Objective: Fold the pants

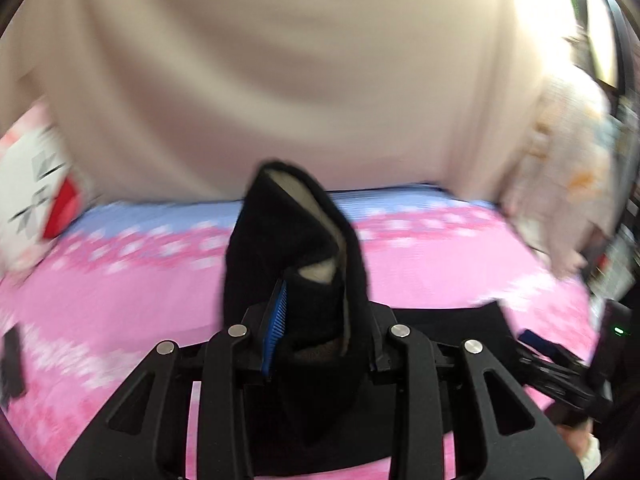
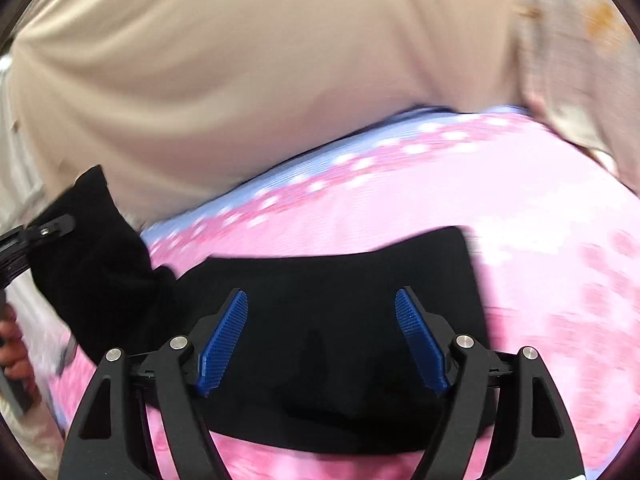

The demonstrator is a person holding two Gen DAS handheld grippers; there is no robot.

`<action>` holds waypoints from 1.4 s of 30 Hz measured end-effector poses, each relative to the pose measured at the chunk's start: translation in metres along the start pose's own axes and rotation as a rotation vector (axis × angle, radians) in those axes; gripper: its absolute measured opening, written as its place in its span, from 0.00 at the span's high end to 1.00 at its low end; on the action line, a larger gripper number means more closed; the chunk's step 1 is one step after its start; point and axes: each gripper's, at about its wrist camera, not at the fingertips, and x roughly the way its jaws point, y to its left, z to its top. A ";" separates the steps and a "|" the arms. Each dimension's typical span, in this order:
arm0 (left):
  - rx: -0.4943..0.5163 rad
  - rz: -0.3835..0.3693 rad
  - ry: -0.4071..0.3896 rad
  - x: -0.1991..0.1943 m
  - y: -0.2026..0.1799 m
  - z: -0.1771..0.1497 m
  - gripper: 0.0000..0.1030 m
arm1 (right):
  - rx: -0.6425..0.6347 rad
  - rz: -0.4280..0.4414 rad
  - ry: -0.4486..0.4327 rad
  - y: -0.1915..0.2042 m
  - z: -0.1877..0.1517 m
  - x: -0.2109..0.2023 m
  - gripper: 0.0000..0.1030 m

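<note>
The black pants (image 2: 340,312) lie partly folded on the pink flowered bedspread (image 2: 560,280). My left gripper (image 1: 316,320) is shut on a bunched end of the pants (image 1: 292,240), with pale lining showing, and holds it up off the bed. In the right wrist view that lifted end (image 2: 92,248) rises at the left, pinched by the left gripper (image 2: 44,232). My right gripper (image 2: 320,340) is open and empty, its blue pads (image 2: 224,344) spread just above the flat black cloth.
A beige curtain (image 1: 280,60) hangs behind the bed. A white and red soft thing (image 1: 36,200) lies at the left, pale patterned cloth (image 1: 568,184) at the right. The right gripper (image 1: 560,364) shows at the right edge.
</note>
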 end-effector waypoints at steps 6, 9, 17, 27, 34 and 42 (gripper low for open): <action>0.071 -0.110 0.148 0.059 -0.092 -0.029 0.05 | 0.096 -0.035 -0.007 -0.046 -0.005 -0.013 0.24; 0.028 -0.113 0.139 0.051 -0.086 -0.036 0.05 | 0.121 0.001 0.029 -0.061 -0.012 -0.016 0.24; -0.243 0.085 0.054 0.004 0.026 -0.033 0.05 | 0.160 0.310 0.174 -0.028 -0.001 0.022 0.20; -0.089 0.539 0.137 0.013 0.080 -0.082 0.05 | 0.019 0.212 0.350 0.041 -0.003 0.105 0.16; -0.099 0.523 0.187 0.024 0.108 -0.103 0.05 | -0.039 0.154 0.338 0.065 -0.014 0.111 0.15; -0.115 0.481 0.205 0.018 0.110 -0.109 0.05 | -0.036 0.250 0.326 0.093 -0.006 0.110 0.79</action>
